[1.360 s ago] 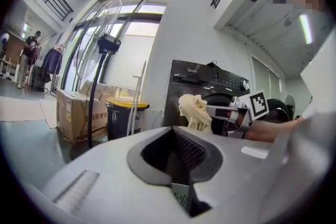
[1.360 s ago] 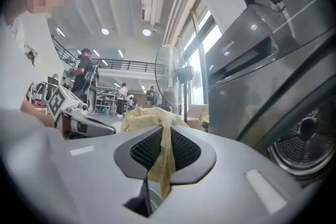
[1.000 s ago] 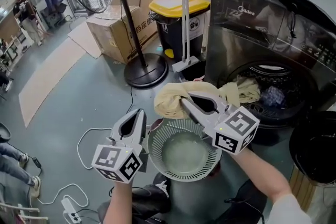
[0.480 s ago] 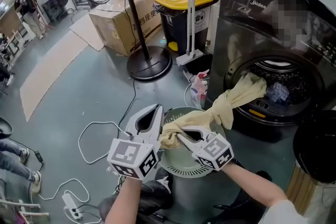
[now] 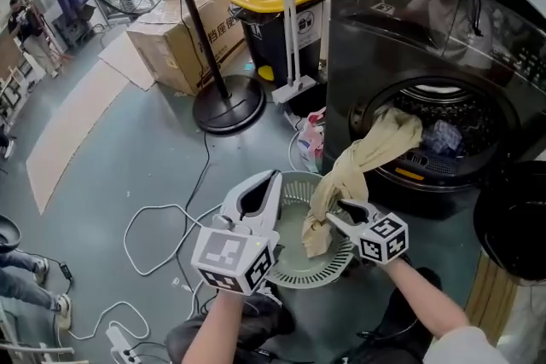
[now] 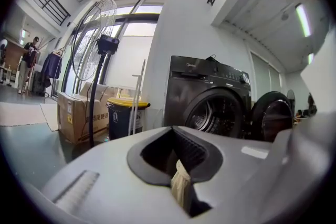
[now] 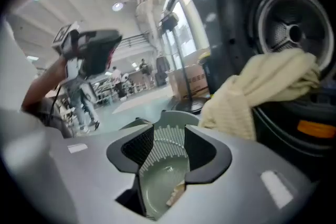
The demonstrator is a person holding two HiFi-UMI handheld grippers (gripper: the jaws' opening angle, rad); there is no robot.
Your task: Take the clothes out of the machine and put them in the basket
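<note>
Left gripper (image 5: pixel 270 181): fingers closed fully together, nothing gripped. Its tips sit at the left rim of the basket (image 5: pixel 294 281). In the left gripper view a sliver of beige shows through the slit between the fingers.

Right gripper (image 5: pixel 337 217): fingers (image 7: pixel 220 165) stand partly apart, having just been opening. Nothing is pressed between the pads. The right gripper view shows the basket's ribbed wall and floor through the gap, with a scrap of cloth low in it. The gripper tilts down over the basket's right side.

Cloth (image 5: pixel 367 153): a beige length strung from the drum mouth down to the basket. It passes close beside the right fingers, on their far side. Its free end hangs into the basket just left of those fingertips. Whether it touches the fingers cannot be told. Its upper end lies in the drum.

Beyond the right fingers is the machine (image 5: pixel 384 38), dark, with its door (image 5: pixel 512 226) swung open to the right. A blue garment (image 5: pixel 444 136) lies inside the drum, right of the cloth.

Beyond the left fingers, a cable (image 5: pixel 162 222) loops on the floor. Farther off stand a bottle (image 5: pixel 313 136), a fan stand (image 5: pixel 226 106), a yellow-lidded bin (image 5: pixel 273 13) and boxes (image 5: pixel 171 47).
</note>
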